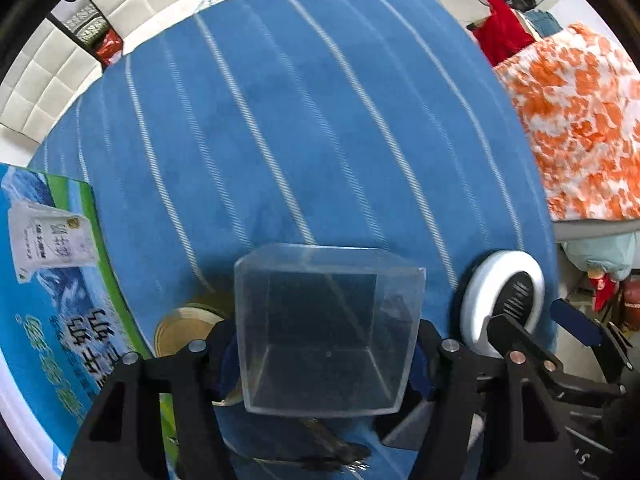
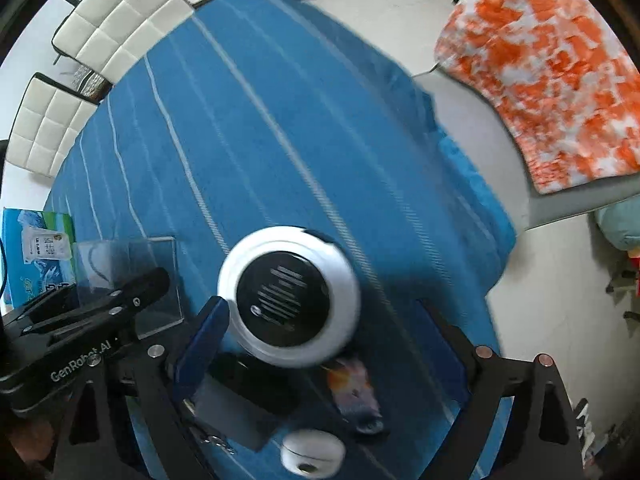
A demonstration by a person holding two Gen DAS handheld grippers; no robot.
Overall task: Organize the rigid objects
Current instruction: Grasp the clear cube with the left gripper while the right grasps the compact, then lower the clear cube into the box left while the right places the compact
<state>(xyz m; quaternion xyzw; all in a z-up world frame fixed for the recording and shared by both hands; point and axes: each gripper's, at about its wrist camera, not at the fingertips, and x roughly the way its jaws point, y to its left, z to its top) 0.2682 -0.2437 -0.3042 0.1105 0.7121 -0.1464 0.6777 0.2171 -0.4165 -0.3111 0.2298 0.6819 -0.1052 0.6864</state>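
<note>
My left gripper [image 1: 326, 344] is shut on a clear square plastic box [image 1: 328, 328], held above the blue striped cloth [image 1: 280, 120]. The box also shows in the right wrist view [image 2: 132, 280] with the left gripper on it. A round white disc with a black centre [image 2: 288, 296] sits between the wide-apart fingers of my right gripper [image 2: 324, 328], which is open; I cannot tell if the left finger [image 2: 204, 340] touches it. The disc shows in the left wrist view [image 1: 500, 300] at the right.
A blue-green milk carton box [image 1: 52, 280] lies at the left. A tape roll [image 1: 184, 332] sits beside the clear box. A dark flat item [image 2: 240, 400], a small printed packet [image 2: 356, 392] and a small white round object [image 2: 312, 452] lie below the disc. White cushions [image 2: 100, 40] and an orange blanket [image 2: 552, 72] border the cloth.
</note>
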